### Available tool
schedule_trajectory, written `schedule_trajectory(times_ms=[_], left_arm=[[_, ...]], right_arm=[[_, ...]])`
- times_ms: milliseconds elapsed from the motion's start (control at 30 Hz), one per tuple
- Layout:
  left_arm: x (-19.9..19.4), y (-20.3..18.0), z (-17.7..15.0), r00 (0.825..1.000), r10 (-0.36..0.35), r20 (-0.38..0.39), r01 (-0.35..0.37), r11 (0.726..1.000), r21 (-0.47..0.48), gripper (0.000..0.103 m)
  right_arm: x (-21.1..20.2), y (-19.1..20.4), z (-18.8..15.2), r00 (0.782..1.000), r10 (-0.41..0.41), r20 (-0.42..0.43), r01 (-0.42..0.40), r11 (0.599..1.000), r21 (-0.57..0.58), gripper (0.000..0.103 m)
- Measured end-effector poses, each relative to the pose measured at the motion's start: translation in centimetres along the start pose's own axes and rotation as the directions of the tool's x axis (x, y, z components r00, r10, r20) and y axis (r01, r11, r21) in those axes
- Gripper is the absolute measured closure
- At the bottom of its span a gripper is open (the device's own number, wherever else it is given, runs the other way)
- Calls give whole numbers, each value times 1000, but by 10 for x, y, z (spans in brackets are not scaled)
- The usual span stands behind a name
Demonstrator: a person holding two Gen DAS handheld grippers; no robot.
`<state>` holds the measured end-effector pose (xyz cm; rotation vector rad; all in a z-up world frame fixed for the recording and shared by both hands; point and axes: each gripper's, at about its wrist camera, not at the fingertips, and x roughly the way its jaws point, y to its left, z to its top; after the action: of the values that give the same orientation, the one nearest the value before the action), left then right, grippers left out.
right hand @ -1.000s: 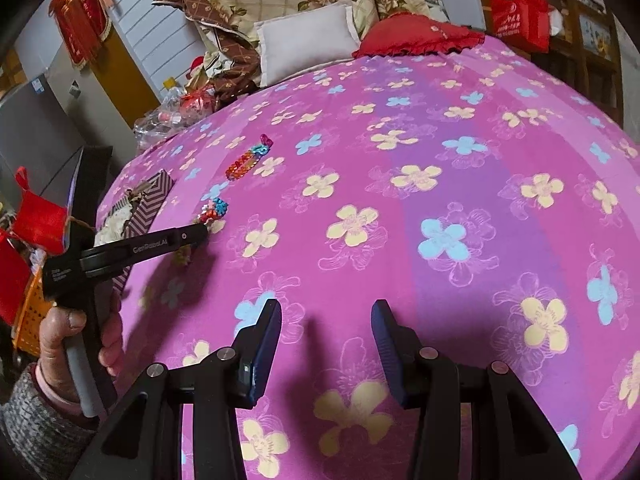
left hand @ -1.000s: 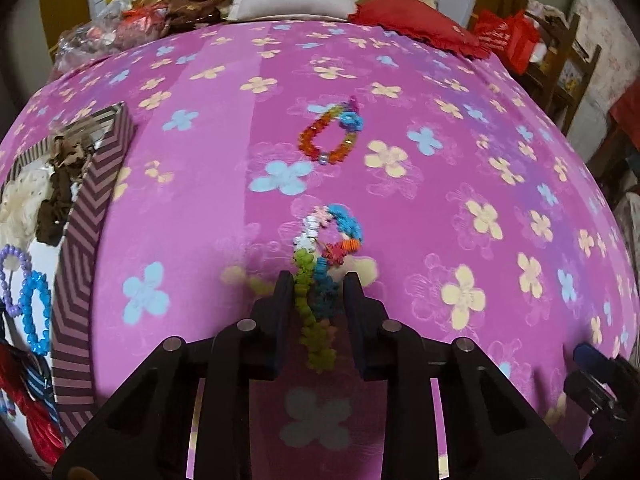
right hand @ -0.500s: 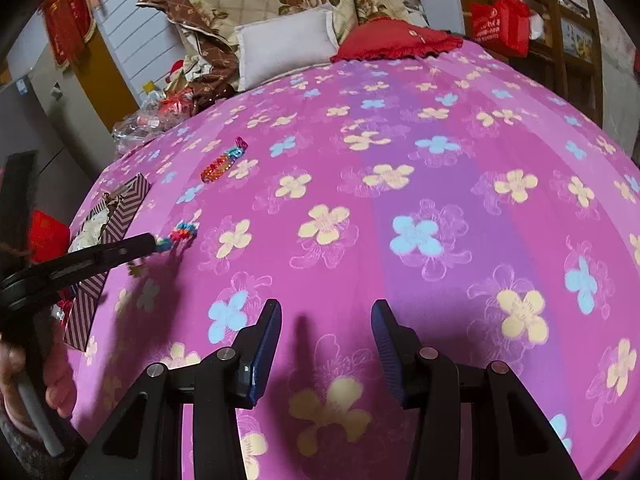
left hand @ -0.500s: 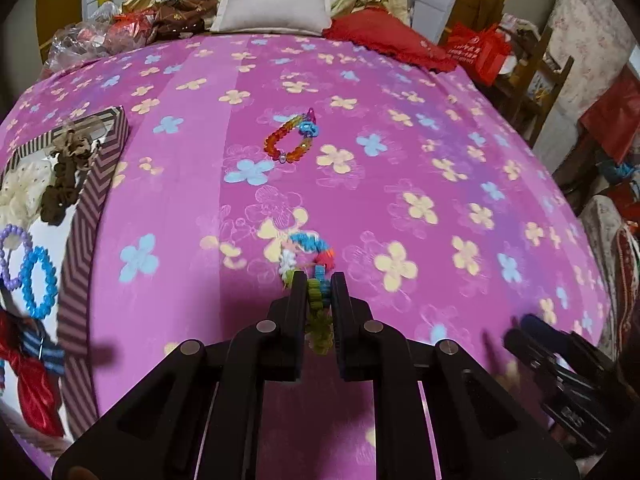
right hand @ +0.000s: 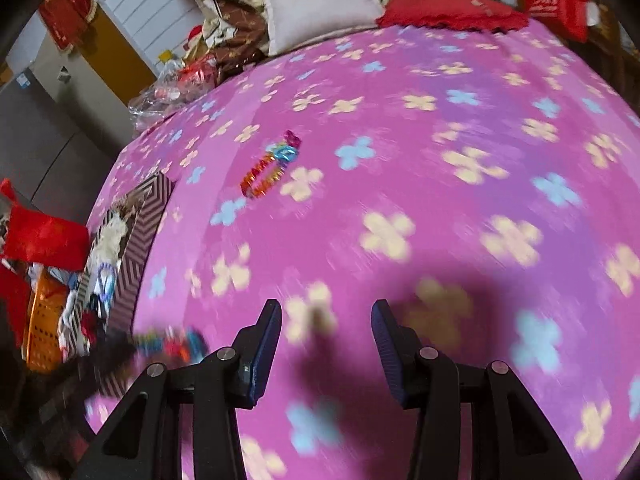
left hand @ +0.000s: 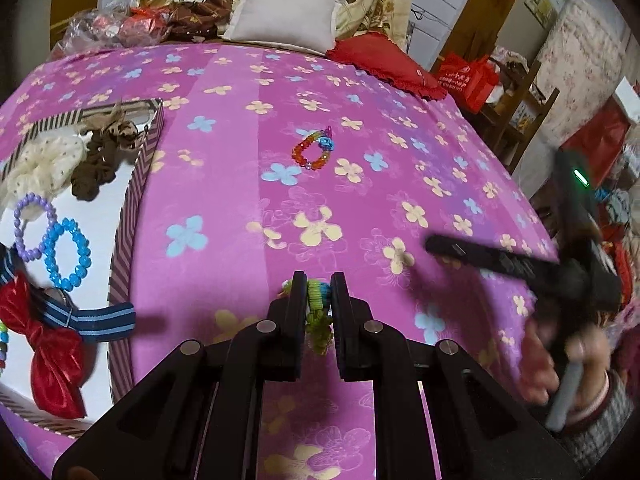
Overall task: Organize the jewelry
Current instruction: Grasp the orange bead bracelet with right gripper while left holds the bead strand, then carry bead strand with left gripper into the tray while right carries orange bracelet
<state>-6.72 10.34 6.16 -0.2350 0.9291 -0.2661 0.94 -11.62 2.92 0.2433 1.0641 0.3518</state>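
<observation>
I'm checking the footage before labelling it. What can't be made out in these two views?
- Left wrist view: most of the multicoloured bracelet is hidden between the left gripper fingers.
- Left wrist view: the striped box is cut off by the left edge.
- Right wrist view: motion blur smears the beaded bracelet.

Bed [left hand: 400,208], pink floral cover: bead bracelet [left hand: 314,151] mid-cover, striped box [left hand: 136,208] at left edge, pillows [left hand: 284,22] at head.

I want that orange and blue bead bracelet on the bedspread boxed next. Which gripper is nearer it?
Hard to call: the bracelet lies well ahead of both. The left gripper is busy holding a multicoloured bracelet; the right gripper is open and free.
</observation>
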Motion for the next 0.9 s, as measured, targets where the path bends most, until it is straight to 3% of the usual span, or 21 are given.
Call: schedule_trajectory(times_ms=[100,267,500,533,600,767,833,900], left_arm=[[0,7,-1,1000,-24,-9,24,1000,-7,92],[-7,9,-2,999,-43,4,43,999,12,92],[-11,1,-5,997,-83,5,82,995,61,92],[-11,0,-6,996,-86,3,86,994,65,92],[-12,-1,-6,996,-90,4,89,994,68,92],[-15,1,-3,994,-110,12,109,993,54,92],[-19,0,-3,992,-123,22,121,991,53,92],[-26,-2,-2,991,-129,41,126,990,63,92]], right_arm=[[23,18,33,1000,-8,-11,8,1000,-17,58],[68,47,86,996,-88,-6,87,995,-53,58],[114,68,118,985,-172,-28,168,979,-112,59],[115,69,118,983,-182,-12,180,977,-117,61],[116,74,116,975,-221,6,219,965,-143,81],[110,69,113,982,-190,1,189,974,-129,81],[100,66,111,984,-178,11,178,978,-109,98],[89,69,110,985,-170,24,171,980,-106,99]])
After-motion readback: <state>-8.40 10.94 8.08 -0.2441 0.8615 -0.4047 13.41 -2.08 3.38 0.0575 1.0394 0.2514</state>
